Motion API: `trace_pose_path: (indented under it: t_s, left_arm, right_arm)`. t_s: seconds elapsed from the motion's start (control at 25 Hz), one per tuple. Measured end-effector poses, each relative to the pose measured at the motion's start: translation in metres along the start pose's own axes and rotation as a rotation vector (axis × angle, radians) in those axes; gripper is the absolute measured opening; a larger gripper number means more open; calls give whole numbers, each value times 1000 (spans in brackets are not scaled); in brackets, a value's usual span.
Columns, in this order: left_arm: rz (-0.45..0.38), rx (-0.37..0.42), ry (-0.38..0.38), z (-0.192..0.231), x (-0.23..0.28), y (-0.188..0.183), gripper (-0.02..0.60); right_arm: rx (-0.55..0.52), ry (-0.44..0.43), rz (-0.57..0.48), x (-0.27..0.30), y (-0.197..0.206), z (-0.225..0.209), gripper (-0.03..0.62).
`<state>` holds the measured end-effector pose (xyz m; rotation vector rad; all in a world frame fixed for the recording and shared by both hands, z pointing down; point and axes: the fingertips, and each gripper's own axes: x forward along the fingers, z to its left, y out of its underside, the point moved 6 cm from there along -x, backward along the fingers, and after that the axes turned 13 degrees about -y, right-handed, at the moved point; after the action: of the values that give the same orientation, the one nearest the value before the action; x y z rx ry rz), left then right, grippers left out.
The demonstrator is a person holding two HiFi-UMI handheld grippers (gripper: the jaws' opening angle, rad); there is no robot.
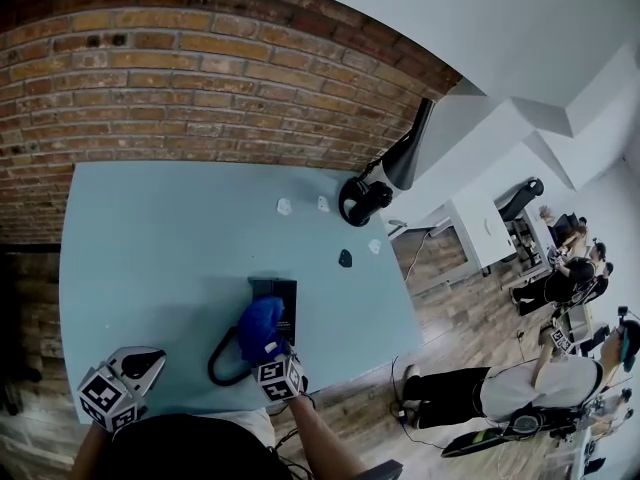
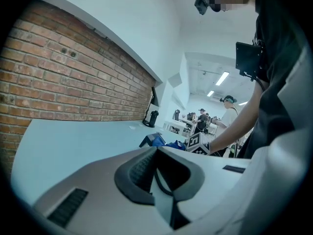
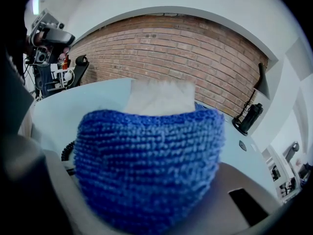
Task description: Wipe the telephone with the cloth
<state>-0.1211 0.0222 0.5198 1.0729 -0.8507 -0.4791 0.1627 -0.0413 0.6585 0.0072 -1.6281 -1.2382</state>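
- Setting: a pale blue table (image 1: 150, 248) stands against a brick wall (image 1: 200, 68). An open workroom with several people lies off to the right.
- Telephone (image 1: 280, 290): a dark unit lying near the table's front edge, right of centre. Its long axis appears to run away from the person, towards the wall. Its coiled cord (image 1: 222, 363) loops off its near left side.
- Cloth (image 1: 260, 323): a blue knitted wad lying over the near end of the telephone. It looks to be touching it, though the contact itself is hidden.
- Right gripper (image 1: 270, 353): the jaws are closed on the cloth, which bulges up between them and fills its own view. Nothing else is held.
- Left gripper (image 2: 157, 168): the jaws stand a little apart with nothing between them. It sits at the front left of the table, well apart from the telephone, and is aimed across the table towards it.
- Governing relation: the telephone lies directly ahead of the right gripper and partly under the cloth. The right is plainly the nearer. In my judgement, a wipe would run forward along the unit's long axis.
- Risk, as judged: the telephone is unsecured and could slide under pressure.
- Surroundings: a black desk lamp (image 1: 365, 198) stands at the far right edge, with small pale scraps (image 1: 285, 206) near it.
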Motion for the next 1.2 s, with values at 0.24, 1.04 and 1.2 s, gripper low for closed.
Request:
trace_pose_path:
  t_s: [0.24,1.04,1.2]
  left_arm:
    - [0,15,13,-2,0,8,21]
    - [19,-17,-15,12,-3,15,21]
    - [30,-33,-26,17,-6,13,21]
  right_arm:
    - [17,-12,22,-3,14,15,67]
    - [61,209,-258,-92,-71,-83,84]
    - [-275,325,-80,-79,-112,-114,84]
